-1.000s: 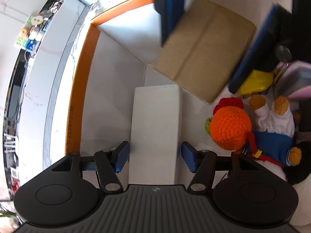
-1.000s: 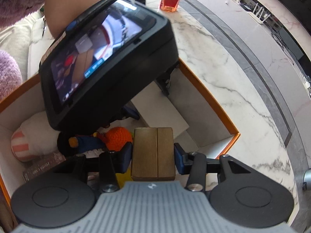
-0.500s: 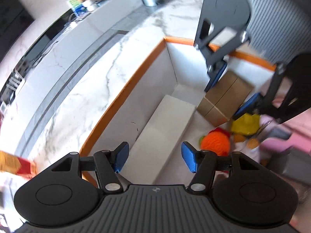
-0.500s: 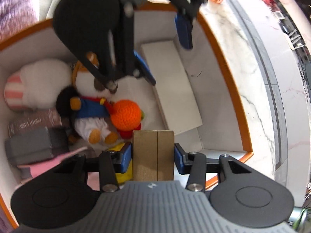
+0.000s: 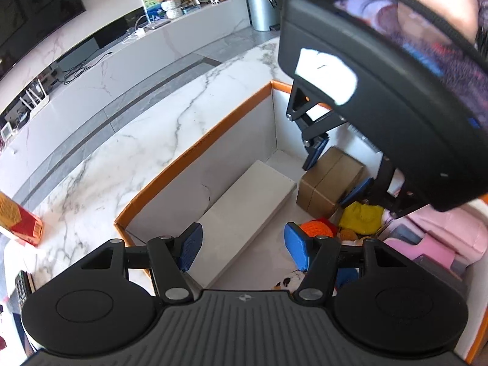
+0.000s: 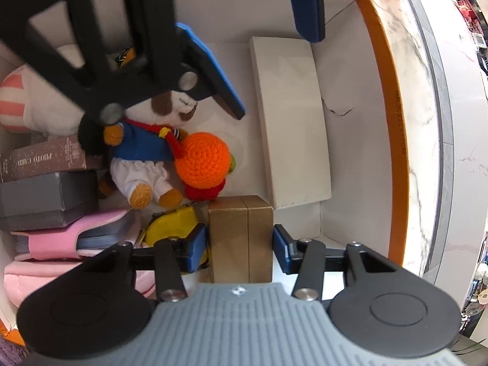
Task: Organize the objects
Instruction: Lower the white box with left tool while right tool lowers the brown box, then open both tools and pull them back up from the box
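The brown cardboard box sits low in the centre of the right wrist view, standing on the floor of the orange-rimmed storage bin so it fills the gap beside the flat white box. The right gripper straddles it; its jaws have just been opening, and a sliver of gap shows at the right-hand pad, so the hold looks released. The box is matte, square-edged, with a seam down its middle. Left of it lie a yellow object, a crocheted orange ball and a plush doll, soft things packed together. In the left wrist view, the left gripper hangs wide and empty above the white box.
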A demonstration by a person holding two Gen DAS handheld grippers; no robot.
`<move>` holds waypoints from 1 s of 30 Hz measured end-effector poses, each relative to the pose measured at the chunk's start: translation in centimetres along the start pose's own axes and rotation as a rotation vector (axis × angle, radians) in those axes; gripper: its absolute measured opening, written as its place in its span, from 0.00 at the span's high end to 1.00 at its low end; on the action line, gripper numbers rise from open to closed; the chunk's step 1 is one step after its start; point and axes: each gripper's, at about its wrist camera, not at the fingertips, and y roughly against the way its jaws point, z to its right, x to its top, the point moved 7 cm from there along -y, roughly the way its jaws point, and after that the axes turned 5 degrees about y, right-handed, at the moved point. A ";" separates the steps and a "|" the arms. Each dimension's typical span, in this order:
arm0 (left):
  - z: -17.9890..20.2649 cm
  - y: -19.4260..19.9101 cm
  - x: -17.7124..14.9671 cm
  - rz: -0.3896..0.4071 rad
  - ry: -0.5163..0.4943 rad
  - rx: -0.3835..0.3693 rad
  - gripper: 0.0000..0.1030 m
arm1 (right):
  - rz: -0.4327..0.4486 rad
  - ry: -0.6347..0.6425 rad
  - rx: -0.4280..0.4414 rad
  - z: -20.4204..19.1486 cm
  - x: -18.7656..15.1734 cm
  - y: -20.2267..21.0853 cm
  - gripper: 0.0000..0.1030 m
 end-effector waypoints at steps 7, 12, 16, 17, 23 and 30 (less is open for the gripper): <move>-0.1 2.0 0.2 0.039 0.055 0.010 0.32 | 0.026 -0.031 -0.017 -0.2 0.4 2.9 0.38; 0.2 4.8 0.6 0.093 0.094 0.066 0.32 | 0.120 -0.189 -0.013 -0.4 0.5 7.1 0.24; 0.6 7.4 0.4 0.142 0.144 0.131 0.32 | 0.206 -0.371 -0.035 -1.0 0.1 10.8 0.11; 0.7 8.0 0.3 0.147 0.162 0.145 0.32 | 0.222 -0.418 -0.043 -1.3 -0.1 11.6 0.11; 2.5 11.5 -0.9 0.220 0.207 0.233 0.28 | 0.360 -0.679 -0.121 -2.3 -1.1 16.0 0.11; 3.9 15.8 -2.9 0.324 0.372 0.325 0.16 | 0.597 -0.888 -0.308 -6.7 -2.5 20.1 0.02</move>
